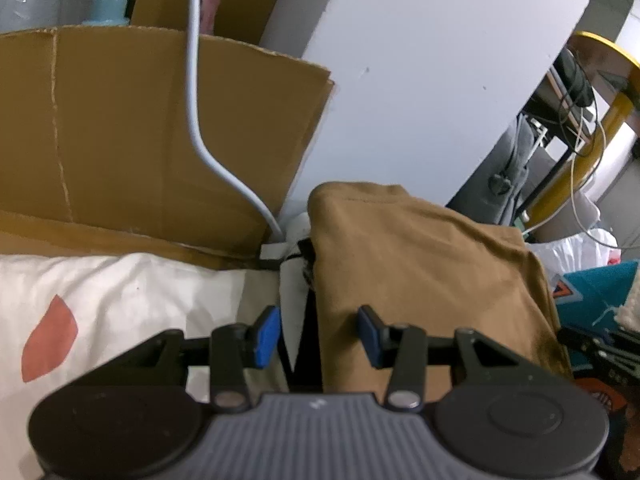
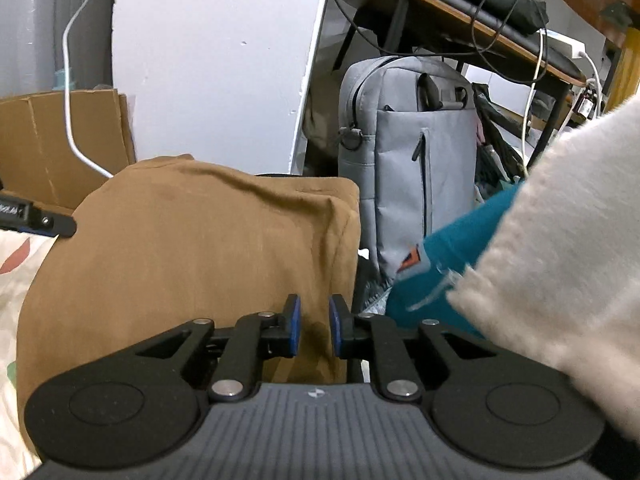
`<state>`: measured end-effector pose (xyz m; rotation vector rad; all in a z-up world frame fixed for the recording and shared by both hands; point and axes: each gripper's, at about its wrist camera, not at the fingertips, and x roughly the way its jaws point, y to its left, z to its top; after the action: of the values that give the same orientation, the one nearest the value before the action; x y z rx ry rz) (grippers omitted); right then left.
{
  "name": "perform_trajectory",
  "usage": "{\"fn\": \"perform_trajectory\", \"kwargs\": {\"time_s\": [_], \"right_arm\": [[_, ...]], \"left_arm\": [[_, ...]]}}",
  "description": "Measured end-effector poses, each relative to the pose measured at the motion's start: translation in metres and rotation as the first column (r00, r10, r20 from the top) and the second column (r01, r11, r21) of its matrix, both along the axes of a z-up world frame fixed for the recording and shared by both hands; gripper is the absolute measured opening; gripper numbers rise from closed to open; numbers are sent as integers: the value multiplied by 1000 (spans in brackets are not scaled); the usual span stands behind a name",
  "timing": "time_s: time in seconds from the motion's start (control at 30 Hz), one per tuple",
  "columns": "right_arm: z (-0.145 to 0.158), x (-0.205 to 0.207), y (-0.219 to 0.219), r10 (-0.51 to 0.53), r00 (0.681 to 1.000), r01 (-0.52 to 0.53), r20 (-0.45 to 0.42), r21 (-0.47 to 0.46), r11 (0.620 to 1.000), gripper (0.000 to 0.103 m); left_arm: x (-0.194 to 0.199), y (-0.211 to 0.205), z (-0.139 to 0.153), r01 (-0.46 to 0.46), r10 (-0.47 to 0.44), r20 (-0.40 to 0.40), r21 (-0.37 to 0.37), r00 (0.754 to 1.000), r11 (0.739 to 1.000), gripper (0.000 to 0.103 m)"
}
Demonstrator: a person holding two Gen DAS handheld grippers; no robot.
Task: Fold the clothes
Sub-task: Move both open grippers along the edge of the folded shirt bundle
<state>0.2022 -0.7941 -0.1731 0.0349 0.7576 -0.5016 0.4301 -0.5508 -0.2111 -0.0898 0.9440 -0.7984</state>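
A folded brown garment (image 1: 420, 264) (image 2: 192, 248) lies in a thick stack on the bed. My left gripper (image 1: 318, 336) is open and hovers over the stack's left edge, where a black and white item (image 1: 294, 292) shows under the brown cloth. Its blue pads (image 1: 266, 336) touch nothing. My right gripper (image 2: 316, 330) sits low over the stack's right front corner. Its jaws stand a narrow gap apart, and brown cloth shows through the gap without being pinched. The left gripper's black tip (image 2: 40, 220) appears at the left edge of the right wrist view.
A cardboard box (image 1: 120, 128) with a white cable (image 1: 196, 80) stands behind white bedding (image 1: 100, 300) with red shapes. A teal garment (image 2: 452, 248) and cream fuzzy cloth (image 2: 560, 260) lie to the right. A grey backpack (image 2: 404, 152) stands beyond the bed under a desk (image 2: 480, 12).
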Motion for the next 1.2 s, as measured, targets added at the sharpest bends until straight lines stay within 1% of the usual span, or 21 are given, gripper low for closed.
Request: {"fn": "perform_trajectory", "kwargs": {"time_s": [0.03, 0.2, 0.27, 0.33, 0.4, 0.53, 0.63, 0.67, 0.7, 0.8, 0.87, 1.07, 1.2], "right_arm": [[-2, 3, -4, -12, 1000, 12, -2, 16, 1000, 18], [-9, 10, -14, -42, 999, 42, -13, 23, 999, 17], [-11, 11, -16, -44, 999, 45, -22, 25, 999, 16], [-14, 12, -17, -44, 999, 44, -31, 13, 999, 11], [-17, 14, -17, -43, 998, 44, -42, 0, 999, 9], [-19, 15, -20, -42, 998, 42, -51, -17, 999, 8], [-18, 15, -18, -45, 998, 42, -48, -62, 997, 8], [-16, 14, -14, -63, 997, 57, -46, -132, 990, 8], [-14, 13, -13, -67, 997, 60, -42, -151, 987, 8], [-7, 9, -10, -62, 998, 56, -30, -162, 985, 8], [-4, 7, -5, -45, 999, 38, -30, -191, 981, 9], [7, 0, 4, -26, 999, 21, -31, -163, 986, 10], [9, -4, 13, -10, 999, 4, -41, -141, 990, 10]], "left_arm": [[0, -1, 0, 3, -3, 0, -2, 1000, 1000, 46], [-1, -6, -3, 23, -23, 11, -11, 1000, 1000, 46], [0, -8, -5, 25, -25, 10, -16, 1000, 1000, 46], [1, -9, -9, 27, -26, 7, -23, 1000, 999, 46], [1, -11, -12, 29, -28, 8, -26, 1000, 999, 46], [2, -12, -15, 32, -32, 19, -25, 999, 999, 52], [3, -9, -13, 29, -29, 29, -19, 999, 999, 54], [3, -8, -12, 28, -27, 32, -15, 999, 999, 54], [3, -6, -12, 25, -24, 35, -9, 999, 1000, 53], [1, -1, -8, 22, -23, 46, 13, 999, 1000, 53], [0, 2, -6, 23, -25, 52, 25, 998, 999, 52], [-2, 11, 9, 23, -25, 55, 39, 998, 999, 51], [-5, 15, 22, 36, -39, 73, 37, 997, 999, 51]]}}
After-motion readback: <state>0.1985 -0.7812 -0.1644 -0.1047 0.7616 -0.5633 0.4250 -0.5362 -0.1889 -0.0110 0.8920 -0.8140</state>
